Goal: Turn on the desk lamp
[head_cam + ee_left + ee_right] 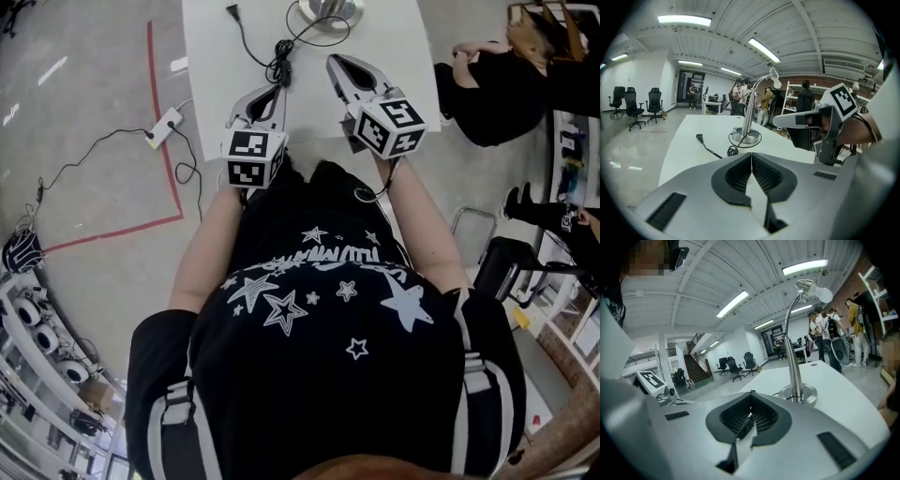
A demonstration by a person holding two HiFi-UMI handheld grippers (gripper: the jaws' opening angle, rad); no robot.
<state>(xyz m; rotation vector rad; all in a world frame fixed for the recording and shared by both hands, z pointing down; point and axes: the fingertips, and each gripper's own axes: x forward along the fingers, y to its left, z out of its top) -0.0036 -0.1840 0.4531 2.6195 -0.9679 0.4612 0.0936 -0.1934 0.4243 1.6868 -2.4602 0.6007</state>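
Observation:
The desk lamp stands at the far end of the white table (pixel 211 84); only its round metal base (pixel 330 9) shows in the head view. In the left gripper view its base (pixel 746 137) and curved neck rise to the head (pixel 776 79). Its black cord coils (pixel 279 67) in front of the base and ends in a plug (pixel 232 11) lying loose on the table. My left gripper (pixel 272 91) hovers over the near table edge, jaws shut and empty. My right gripper (pixel 336 61) is further forward, right of the coil, jaws shut, short of the lamp base (pixel 799 393).
A white power strip (pixel 164 127) with a black lead lies on the floor left of the table, beside red tape lines (pixel 173 169). People stand and sit to the right (pixel 497 84). Office chairs (pixel 635 105) and shelving (pixel 792 98) stand further off.

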